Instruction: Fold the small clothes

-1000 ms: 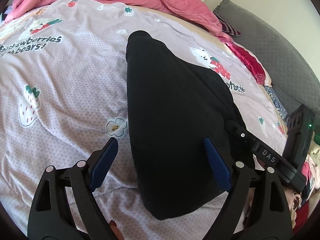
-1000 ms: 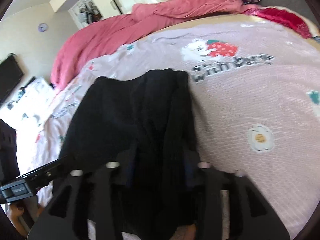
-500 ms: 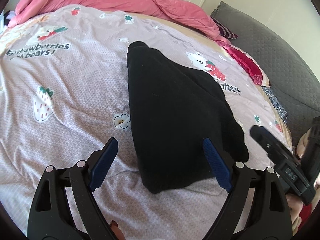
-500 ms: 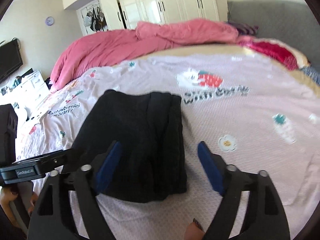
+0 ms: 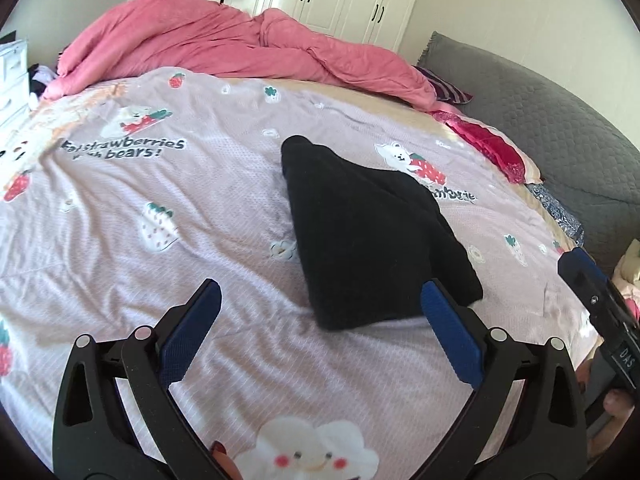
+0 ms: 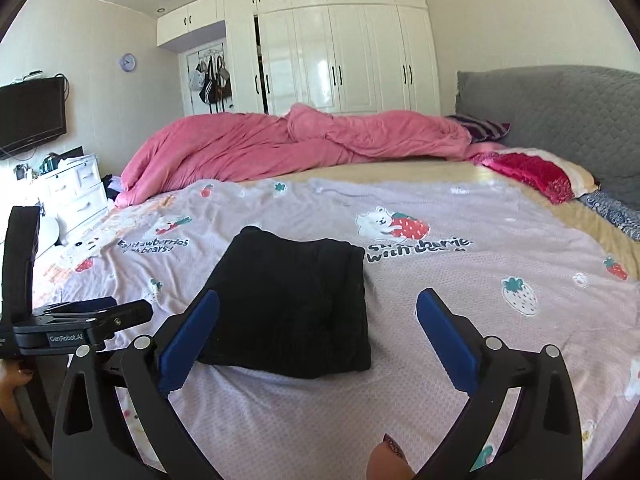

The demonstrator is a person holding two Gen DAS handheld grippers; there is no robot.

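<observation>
There, folded black garment (image 5: 370,236) flat on the sheet (image 5: 120,208), long axis toward the pink duvet (image 6: 288,144); both jaws released, empty.

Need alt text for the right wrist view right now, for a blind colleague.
A folded black garment lies flat on a lilac strawberry-print bedspread, with the open right gripper hovering in front, touching nothing. A pink duvet is heaped behind, before white wardrobes.

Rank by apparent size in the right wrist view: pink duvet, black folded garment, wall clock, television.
1. pink duvet
2. black folded garment, though nearness to the camera enlarges it
3. television
4. wall clock
</observation>
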